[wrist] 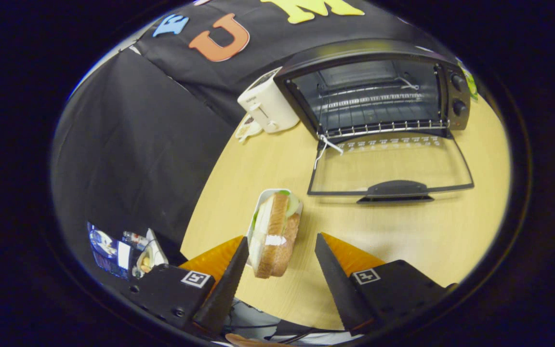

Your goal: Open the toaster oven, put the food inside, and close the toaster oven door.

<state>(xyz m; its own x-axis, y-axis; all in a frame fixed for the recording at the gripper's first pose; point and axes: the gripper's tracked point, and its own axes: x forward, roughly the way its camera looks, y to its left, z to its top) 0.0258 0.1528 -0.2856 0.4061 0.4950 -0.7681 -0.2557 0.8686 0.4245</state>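
— Tongs (281, 246) first: how did you have them?

— Your tongs stood spread, their serrated wedge fingers (231, 270) flanking the sandwich (275, 236) without pressing on it. It was soft sliced bread with green filling, lying on a pale, rounded tray (258, 212).

— And your toaster oven?

— Beyond the fingers, on the smooth wooden desk (427, 231), the boxy black toaster oven (374, 91) had its glass door (388, 166) folded down flat and its wire rack (383, 127) showing. A white plastic toaster (268, 103) stood just beside it.

high gripper camera, facing down-forward
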